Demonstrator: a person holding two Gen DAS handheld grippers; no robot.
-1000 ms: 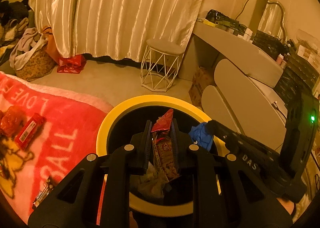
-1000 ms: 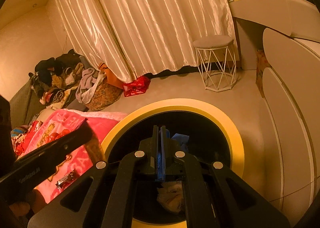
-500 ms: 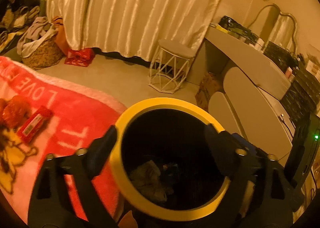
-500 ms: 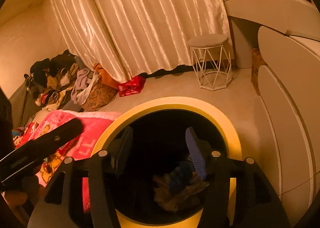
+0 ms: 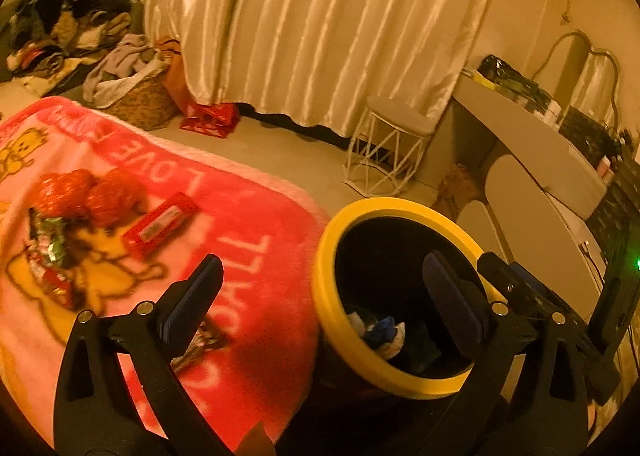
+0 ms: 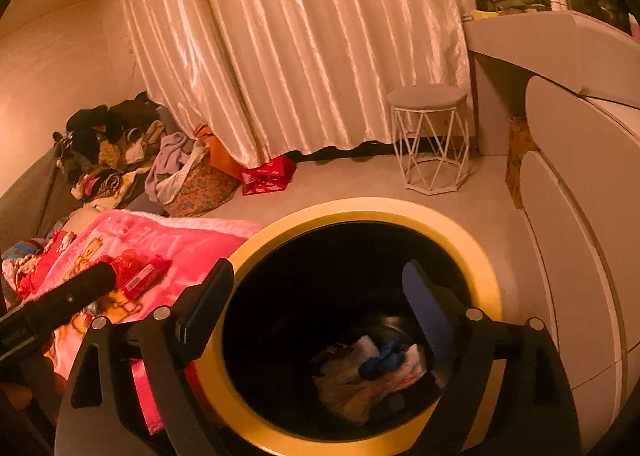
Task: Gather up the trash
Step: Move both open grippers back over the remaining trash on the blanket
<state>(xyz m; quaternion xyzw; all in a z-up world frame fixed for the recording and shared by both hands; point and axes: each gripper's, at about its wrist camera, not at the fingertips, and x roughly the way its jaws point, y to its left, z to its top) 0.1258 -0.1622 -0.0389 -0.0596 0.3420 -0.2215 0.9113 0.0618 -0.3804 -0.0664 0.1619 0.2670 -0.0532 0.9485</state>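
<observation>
A black bin with a yellow rim (image 5: 400, 207) (image 6: 360, 207) stands beside a pink blanket (image 5: 248, 215). Crumpled wrappers and a blue scrap (image 6: 372, 364) lie in the bin's bottom. My left gripper (image 5: 320, 268) straddles the bin's left rim; its jaws are still opening and hold nothing. My right gripper (image 6: 318, 272) hangs over the bin's mouth, its jaws also opening and empty. On the blanket lie a red box (image 5: 160, 228), two red crumpled wrappers (image 5: 84, 191), shiny green and red wrappers (image 5: 48, 256), and another wrapper (image 5: 200, 344) by the left finger.
A white wire stool (image 5: 388, 151) stands on the floor before pale curtains (image 5: 320, 23). A vanity desk with curved drawers (image 5: 540, 159) lies to the right. A laundry basket (image 5: 136, 95), a red bag (image 5: 212, 119) and a clothes pile (image 5: 60, 27) sit at the far left.
Both grippers opened and let go of their pieces, a red wrapper and a blue scrap, which now lie in the bin. The left gripper swung left toward the blanket.
</observation>
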